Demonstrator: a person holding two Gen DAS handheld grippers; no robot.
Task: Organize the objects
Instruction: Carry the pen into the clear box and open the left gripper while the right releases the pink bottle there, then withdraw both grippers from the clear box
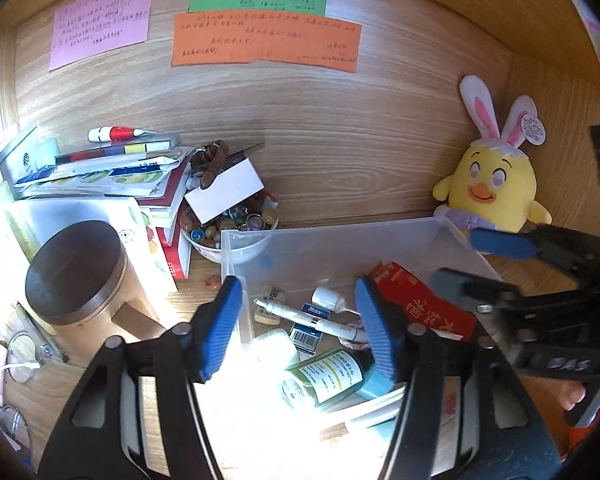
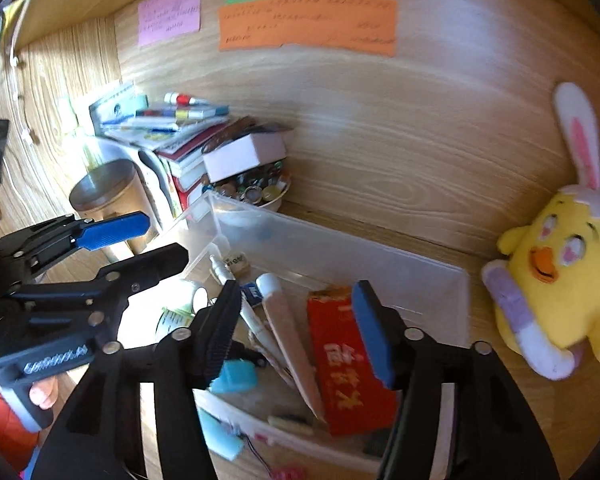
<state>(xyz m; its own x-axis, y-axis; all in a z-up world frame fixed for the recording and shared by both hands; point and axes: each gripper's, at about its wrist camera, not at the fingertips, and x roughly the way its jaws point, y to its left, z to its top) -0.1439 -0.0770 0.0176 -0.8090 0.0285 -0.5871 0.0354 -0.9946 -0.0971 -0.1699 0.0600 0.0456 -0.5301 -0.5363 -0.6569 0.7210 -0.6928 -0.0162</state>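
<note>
A clear plastic bin (image 1: 340,229) (image 2: 380,250) sits on the wooden desk. It holds a red packet (image 1: 424,304) (image 2: 348,364), a green bottle (image 1: 328,372) (image 2: 172,320) with a teal cap, a white pen (image 1: 292,312), a pale tube (image 2: 288,332) and other small items. My left gripper (image 1: 300,316) (image 2: 148,244) hangs open over the bin's left end, its left finger above the side wall. Over the middle of the bin my right gripper (image 2: 296,320) (image 1: 472,264) is also open, above the tube and red packet. No pad touches anything.
A yellow plush chick (image 1: 492,184) (image 2: 560,272) leans in the right corner. Behind the bin's left end stand a bowl of beads (image 1: 236,224), a stack of books (image 1: 100,176) and a wooden canister with a dark lid (image 1: 76,272). Paper notes (image 1: 266,38) hang on the back panel.
</note>
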